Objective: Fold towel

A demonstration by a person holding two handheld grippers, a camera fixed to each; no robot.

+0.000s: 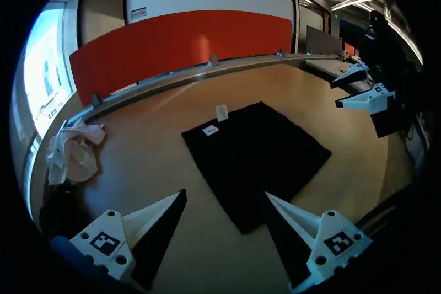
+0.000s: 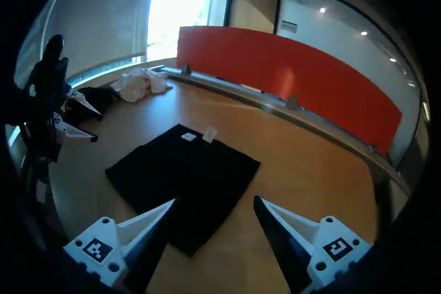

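The towel lies flat in the middle of the table, a tag standing at its far edge. A heap of cloths lies well to its left in the left gripper view. The partition stands along the table's far edge, behind both.

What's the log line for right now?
left gripper: open | right gripper: open | black towel: flat on table, not held | white cloths: heaped aside

A wooden table runs to an orange partition, a bright window alongside.
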